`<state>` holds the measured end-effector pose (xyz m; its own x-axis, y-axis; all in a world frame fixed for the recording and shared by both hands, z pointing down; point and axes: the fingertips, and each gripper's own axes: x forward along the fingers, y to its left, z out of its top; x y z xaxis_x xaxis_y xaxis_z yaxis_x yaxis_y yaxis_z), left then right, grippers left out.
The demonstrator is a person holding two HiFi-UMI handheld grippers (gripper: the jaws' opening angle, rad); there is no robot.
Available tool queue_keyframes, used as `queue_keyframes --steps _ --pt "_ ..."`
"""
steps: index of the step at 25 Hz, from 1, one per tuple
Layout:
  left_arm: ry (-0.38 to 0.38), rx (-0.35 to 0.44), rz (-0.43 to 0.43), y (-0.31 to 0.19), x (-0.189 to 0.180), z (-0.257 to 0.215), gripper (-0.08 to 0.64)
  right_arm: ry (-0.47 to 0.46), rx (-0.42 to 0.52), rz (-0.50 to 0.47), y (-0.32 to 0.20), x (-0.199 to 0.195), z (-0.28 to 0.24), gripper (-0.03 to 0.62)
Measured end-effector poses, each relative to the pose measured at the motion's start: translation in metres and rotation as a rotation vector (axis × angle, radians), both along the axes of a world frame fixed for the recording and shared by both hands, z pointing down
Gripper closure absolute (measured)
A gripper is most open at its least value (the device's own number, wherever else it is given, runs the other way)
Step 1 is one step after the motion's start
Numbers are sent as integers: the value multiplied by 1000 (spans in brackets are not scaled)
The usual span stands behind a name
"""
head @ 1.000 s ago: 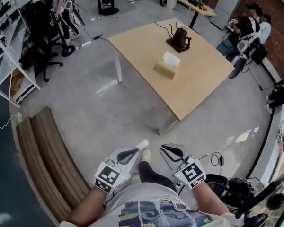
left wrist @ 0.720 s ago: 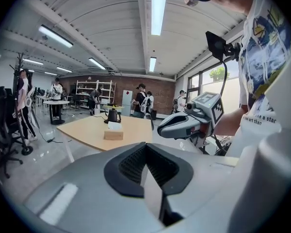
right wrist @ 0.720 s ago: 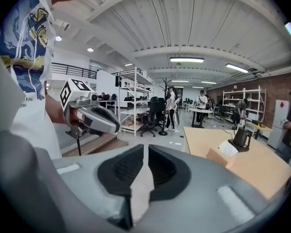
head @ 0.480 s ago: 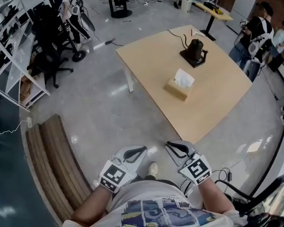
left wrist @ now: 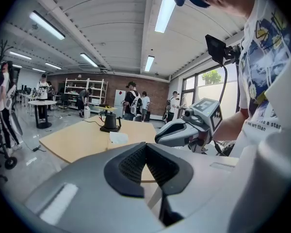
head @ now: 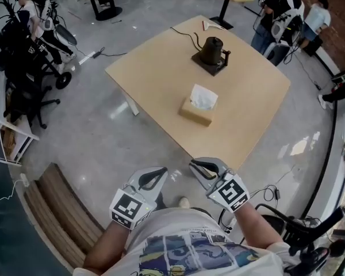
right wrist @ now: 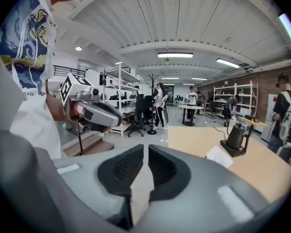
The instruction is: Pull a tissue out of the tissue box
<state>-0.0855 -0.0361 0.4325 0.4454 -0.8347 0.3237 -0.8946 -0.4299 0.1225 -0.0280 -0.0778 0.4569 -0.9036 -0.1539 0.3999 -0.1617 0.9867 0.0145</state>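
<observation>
Over the last second the table (head: 161, 62) and all it carries have slid down the head view towards the person. Both claws ride along in front of the body, side by side.

The left claw (head: 151, 179) is closed: in its own view (left wrist: 145, 152) the black ribbed pads meet along one line, with nothing between them. The right claw (head: 206, 169) is all but closed (right wrist: 145, 157), only a thin slit between its pads, and that is empty too. Both are smooth grey shells, each with a marker cube behind.

The box (head: 196, 112) sits at 12 o'clock from the claws, well apart from them and near the table's closest edge. It is a small tan block, apparently cardboard. A white tissue (head: 203, 96) stands out of its top in a soft crumpled peak. At 12 o'clock of the box is a dark kettle (head: 211, 50) on a dark base, its cord trailing across the pale, smooth tabletop. At 8 o'clock of the claws a slatted wooden bench (head: 57, 211) stands on the glossy grey floor.

Likely risks:
- The box looks light. Pulling on the tissue with nothing holding the box down could lift or drag it off that near edge.
- A thin sheet pinched at one corner and jerked may tear.
- Neither claw can take anything until it opens, so reaching in closed would only push the tissue down.
- Overreaching could knock the kettle or snag its cord.
</observation>
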Motion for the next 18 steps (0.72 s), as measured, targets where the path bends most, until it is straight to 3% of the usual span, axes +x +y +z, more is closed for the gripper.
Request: queue_keyframes --steps 4,9,18 --pt "-4 0 105 -35 -30 -9 556 2 16 79 -37 -29 -3 560" --pt "-24 6 205 -64 -50 -11 555 19 16 177 -77 -36 7 544" --pt "-18 -17 160 -114 -55 -6 556 115 -6 246 -181 -8 44 495"
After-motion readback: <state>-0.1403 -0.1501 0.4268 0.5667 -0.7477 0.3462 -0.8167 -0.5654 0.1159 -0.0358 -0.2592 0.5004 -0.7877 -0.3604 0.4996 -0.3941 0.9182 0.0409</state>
